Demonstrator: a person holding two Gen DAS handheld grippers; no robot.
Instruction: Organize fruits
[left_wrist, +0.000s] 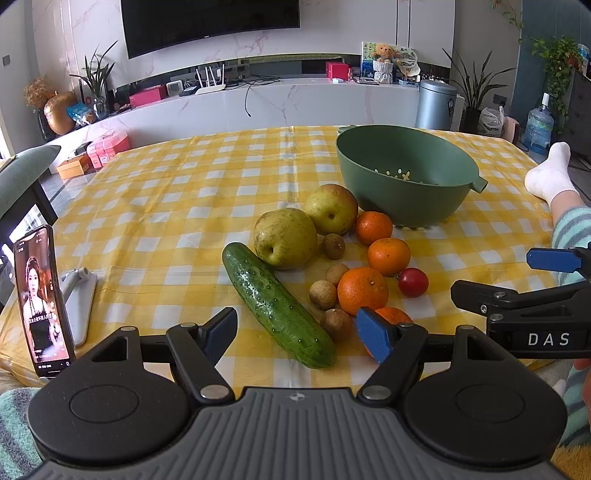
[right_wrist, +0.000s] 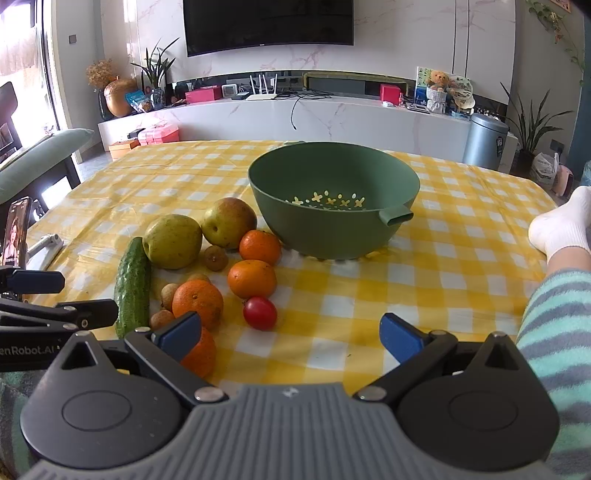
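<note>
- Ahead of the left gripper (left_wrist: 297, 332), from left to right, a phone (left_wrist: 41, 301) stood propped on a stand, then a cucumber (left_wrist: 276, 303) lay slantwise with its near end between the wide-spread fingers, then two pears (left_wrist: 285, 237), some small brown longans (left_wrist: 323, 294), four mandarins (left_wrist: 362, 290) and a cherry tomato (left_wrist: 413, 282) clustered to the right.
- Further off and to the right stood the green colander bowl (left_wrist: 402, 173), with nothing in it, so none of the sorting looked done.
- The left gripper was spread wide and held nothing; its right pad stood in front of the nearest mandarin, though I could not tell whether it touched.
- The right gripper (right_wrist: 291, 336) was equally wide apart and empty, over bare yellow checked cloth (right_wrist: 443, 240), the fruit lying to its left and the bowl ahead.
- Risk, as I judged it: round fruit packed so close could roll if a finger nudged one; a mandarin or the tomato might run toward the table edge.
- The cucumber is long and smooth, so a grip near one end could let it swing or slip.
- The two grippers stood near each other and might clash over the same pile.
</note>
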